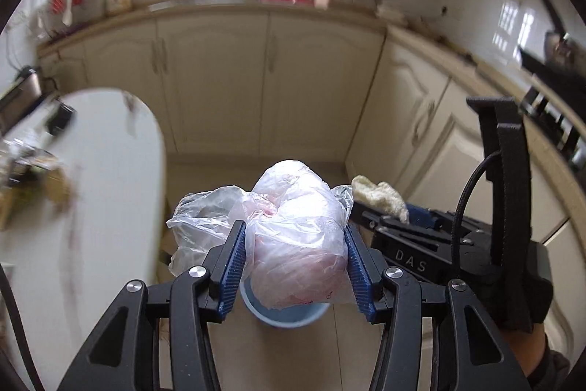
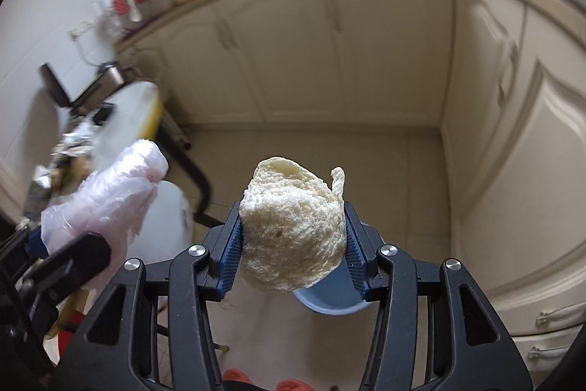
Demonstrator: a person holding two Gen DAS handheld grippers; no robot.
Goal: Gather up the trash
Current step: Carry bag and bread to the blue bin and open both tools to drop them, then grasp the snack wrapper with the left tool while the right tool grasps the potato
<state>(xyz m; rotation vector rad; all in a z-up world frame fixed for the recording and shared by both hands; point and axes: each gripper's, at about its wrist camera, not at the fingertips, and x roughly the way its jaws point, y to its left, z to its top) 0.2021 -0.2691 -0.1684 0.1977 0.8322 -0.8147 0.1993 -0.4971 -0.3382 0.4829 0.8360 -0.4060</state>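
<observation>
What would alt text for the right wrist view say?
The right gripper holds a bread chunk above a blue bin on the kitchen floor. At left, the left gripper carries a plastic bag; cream cabinets stand behind.

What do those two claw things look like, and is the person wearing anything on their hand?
Both are black plastic with shiny silver bolts and ridged blue pads on the fingers. The left claw matches the right claw. Seen from the left camera, the right one has "DAS" in pale letters on its body and a braided black cable looping over it. The hand holding it wears a dark glove.
</observation>
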